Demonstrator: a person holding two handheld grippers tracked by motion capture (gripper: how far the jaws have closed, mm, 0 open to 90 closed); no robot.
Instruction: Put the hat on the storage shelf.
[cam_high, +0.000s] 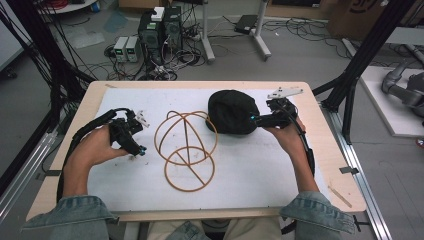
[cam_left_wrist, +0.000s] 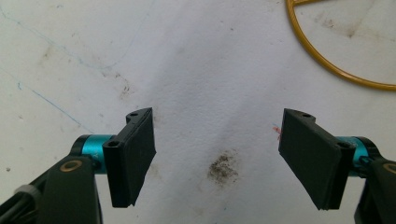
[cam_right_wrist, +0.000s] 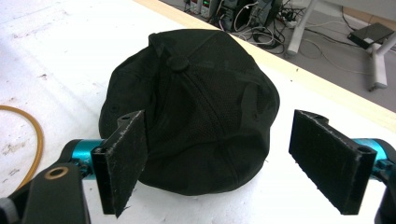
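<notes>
A: What's the setting?
B: A wooden table (cam_high: 327, 150) under a stained white sheet (cam_high: 250, 170); electronics boxes (cam_high: 159, 27) and cables on the grey floor behind.
A: The tools?
B: Left gripper (cam_left_wrist: 217, 156) gapes wide over bare sheet, holding nothing. Right gripper (cam_right_wrist: 217, 163) is equally wide, empty, just short of the black cap (cam_right_wrist: 196, 107).
A: Anything else?
B: A yellow wire frame (cam_high: 186, 150), probably a hat stand, lies beside the cap.

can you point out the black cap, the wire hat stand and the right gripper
black cap (cam_right_wrist: 196, 116), right gripper view, on the mesh crown below the top button
wire hat stand (cam_high: 190, 172), high view, on its base ring
right gripper (cam_high: 256, 119), high view, between its open jaws beside the cap
</notes>
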